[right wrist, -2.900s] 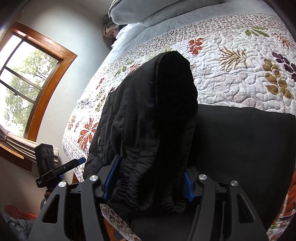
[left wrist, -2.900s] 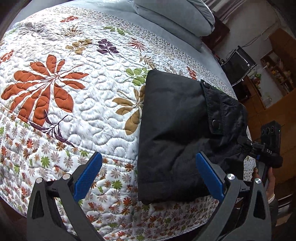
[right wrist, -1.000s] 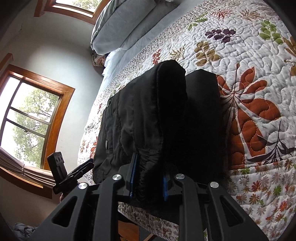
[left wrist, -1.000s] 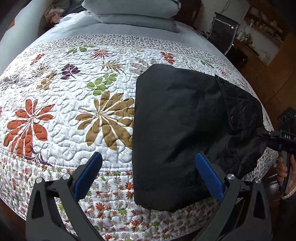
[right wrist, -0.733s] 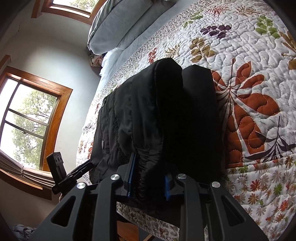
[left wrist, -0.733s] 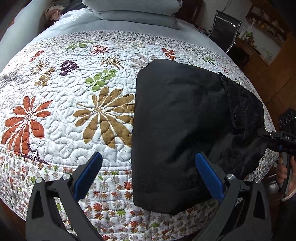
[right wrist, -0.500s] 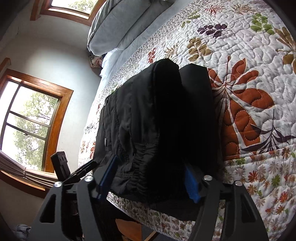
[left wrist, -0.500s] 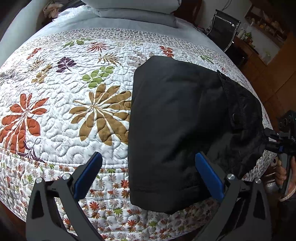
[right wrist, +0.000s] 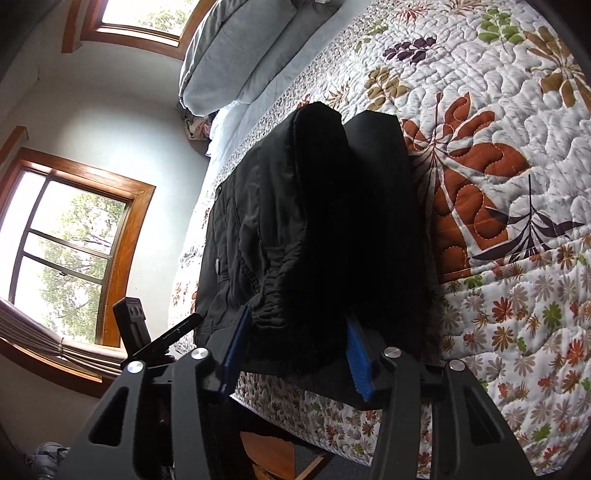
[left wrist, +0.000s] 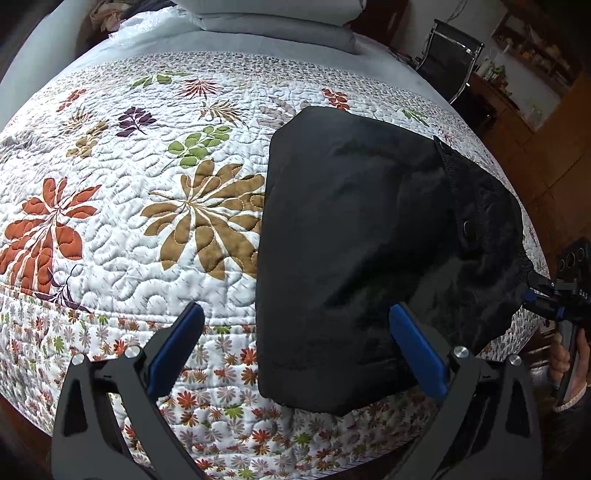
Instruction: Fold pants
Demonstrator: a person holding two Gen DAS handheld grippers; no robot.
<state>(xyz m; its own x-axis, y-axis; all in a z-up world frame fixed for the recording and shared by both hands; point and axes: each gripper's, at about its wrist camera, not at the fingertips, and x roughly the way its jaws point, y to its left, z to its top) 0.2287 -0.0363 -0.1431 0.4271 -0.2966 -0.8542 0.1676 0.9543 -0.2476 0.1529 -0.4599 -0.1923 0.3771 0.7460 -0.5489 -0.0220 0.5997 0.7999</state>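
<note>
Black padded pants (left wrist: 354, 236) lie folded in a thick block on the floral quilt, near the bed's front edge. My left gripper (left wrist: 295, 347) is open and empty, just in front of the block's near left corner. My right gripper (right wrist: 295, 350) is open, its blue pads on either side of the gathered waistband (right wrist: 291, 295) without pinching it. It also shows in the left wrist view (left wrist: 535, 291) at the pants' right end. The left gripper shows at the lower left in the right wrist view (right wrist: 162, 339).
The quilt (left wrist: 147, 221) covers the bed and drops over the front edge. Grey pillows (left wrist: 273, 14) lie at the head. A black chair (left wrist: 450, 51) and wooden shelves stand beyond the bed's right side. Windows (right wrist: 62, 254) are on the far wall.
My right gripper was shut on the waistband and has opened and let it go. The pants block has settled on the quilt. The left gripper has stayed open.
</note>
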